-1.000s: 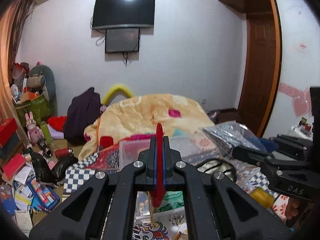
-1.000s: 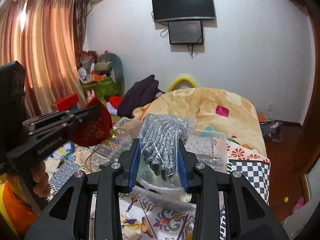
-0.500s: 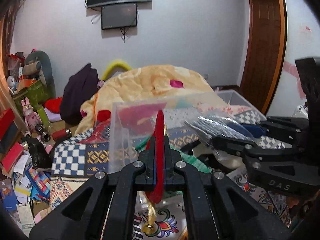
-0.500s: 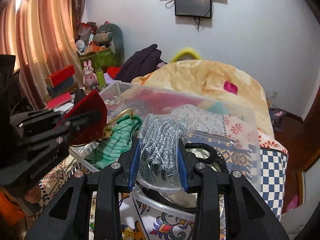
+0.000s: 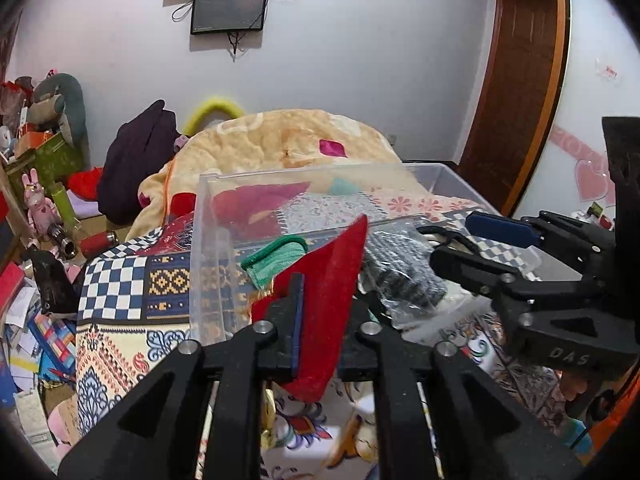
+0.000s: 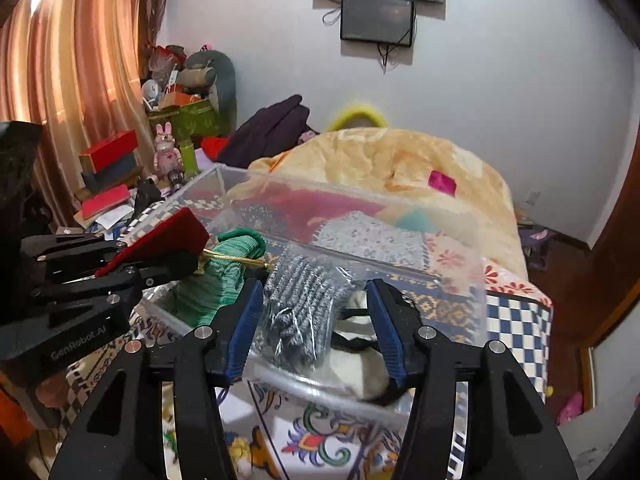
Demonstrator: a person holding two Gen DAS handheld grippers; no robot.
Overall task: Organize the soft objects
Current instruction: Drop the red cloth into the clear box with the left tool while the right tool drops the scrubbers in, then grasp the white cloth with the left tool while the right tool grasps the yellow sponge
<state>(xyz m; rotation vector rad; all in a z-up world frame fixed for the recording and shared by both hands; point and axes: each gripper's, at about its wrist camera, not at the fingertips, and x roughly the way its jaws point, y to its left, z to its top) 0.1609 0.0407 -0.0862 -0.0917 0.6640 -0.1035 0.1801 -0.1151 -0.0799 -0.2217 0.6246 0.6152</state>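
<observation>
A clear plastic bin [image 5: 208, 240] stands on the patterned bedspread; it also shows in the right wrist view [image 6: 400, 204]. My left gripper [image 5: 320, 304] has its jaws parted, and a red felt piece [image 5: 328, 300] with a gold cord lies tilted between them over the bin's near edge. My right gripper [image 6: 316, 320] is open, and a clear bag of grey knit gloves [image 6: 304, 308] lies loose between its fingers in the bin. A green knit item [image 6: 216, 280] lies in the bin at the left; it also shows in the left wrist view [image 5: 276, 260].
A heaped yellow blanket [image 5: 288, 144] lies behind the bin. Dark clothing [image 5: 136, 160] and plush toys are stacked at the left wall. Books and papers litter the floor [image 5: 24, 320] at the left. A wooden door [image 5: 516, 80] is at the right.
Both grippers have moved down and forward to the bin. Both jaws have opened: the glove bag has dropped loose between the right fingers and the red piece has tilted over.
</observation>
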